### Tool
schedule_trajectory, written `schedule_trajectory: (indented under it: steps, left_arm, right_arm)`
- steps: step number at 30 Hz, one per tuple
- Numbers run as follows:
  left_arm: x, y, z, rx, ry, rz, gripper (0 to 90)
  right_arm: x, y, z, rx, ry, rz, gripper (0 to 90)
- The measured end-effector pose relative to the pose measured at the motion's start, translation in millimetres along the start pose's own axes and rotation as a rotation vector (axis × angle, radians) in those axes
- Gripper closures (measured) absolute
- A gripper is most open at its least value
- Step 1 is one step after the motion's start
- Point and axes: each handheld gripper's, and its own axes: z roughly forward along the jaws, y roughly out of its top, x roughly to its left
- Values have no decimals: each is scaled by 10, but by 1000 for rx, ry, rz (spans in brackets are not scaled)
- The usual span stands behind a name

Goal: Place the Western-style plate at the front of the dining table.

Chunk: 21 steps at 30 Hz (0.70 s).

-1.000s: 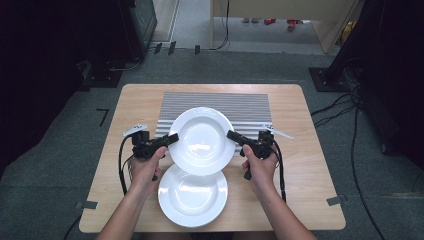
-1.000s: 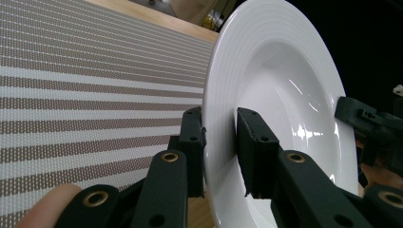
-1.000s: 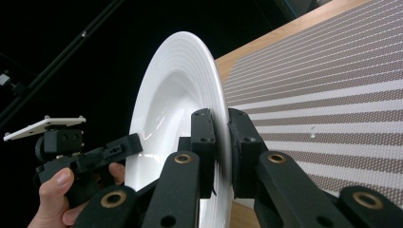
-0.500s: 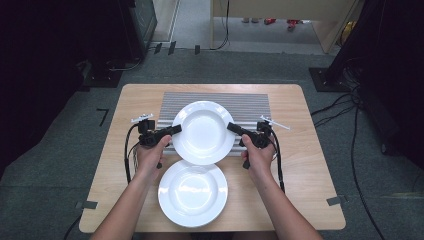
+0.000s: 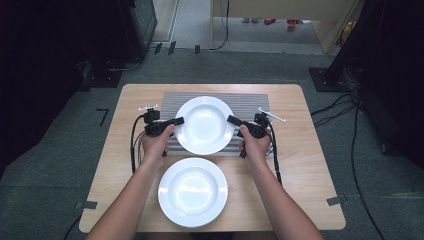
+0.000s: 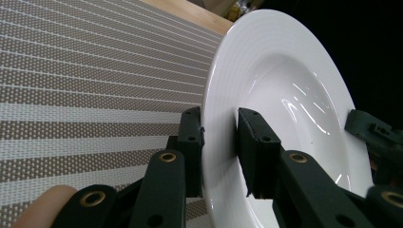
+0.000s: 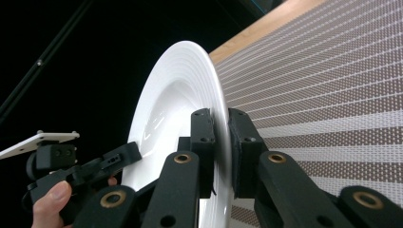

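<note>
nearest the person, a second white soup plate (image 5: 193,191) lies flat on the bare wooden counter (image 5: 300,170), untouched, just in front of the striped placemat (image 5: 250,100).

beyond it both forearms come in and each hand holds a tool. left tool (image 5: 176,121) is clamped on the left rim of the carried white soup plate (image 5: 205,125); right tool (image 5: 231,120) is clamped on the right rim, opposite side. in the left gripper view the left tool (image 6: 219,142) has one jaw under the rim and one inside the well of the carried white soup plate (image 6: 285,90), rim pinched between them. in the right gripper view the right tool (image 7: 219,147) is pinched tight on the rim of the carried white soup plate (image 7: 176,95), no gap showing.

the carried plate sits over the placemat, roughly centred, overhanging its near edge a little. cannot tell for sure if it is touching the mat or held just above; gripper views suggest roughly level with the mat (image 6: 71,71) close below.

step in hand, as i read it: two-tool carry of the plate onto the placemat, near the set-down. next move likely calls for lowering evenly, both sides together so the plate stays level, then opening both tools and backing out sideways without dragging the rim.

farther off: grey carpet floor (image 5: 75,165), cables (image 5: 350,100).
</note>
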Motion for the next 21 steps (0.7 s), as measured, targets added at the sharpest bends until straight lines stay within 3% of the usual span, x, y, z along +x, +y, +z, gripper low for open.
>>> schedule_trajectory:
  steps: [5, 8, 16, 21]
  left_arm:
    - [78, 55, 83, 5, 24, -35, 733]
    - [119, 79, 135, 1, 14, -99, 748]
    - [69, 178, 362, 37, 55, -84, 748]
    - [34, 195, 522, 58, 57, -71, 745]
  right_arm:
    - [-87, -30, 126, -1, -18, 47, 826]
    - [-138, -21, 205, -2, -42, 68, 817]
    - [-324, 32, 274, -30, -67, 141, 815]
    - [-446, 83, 250, -54, -94, 169, 815]
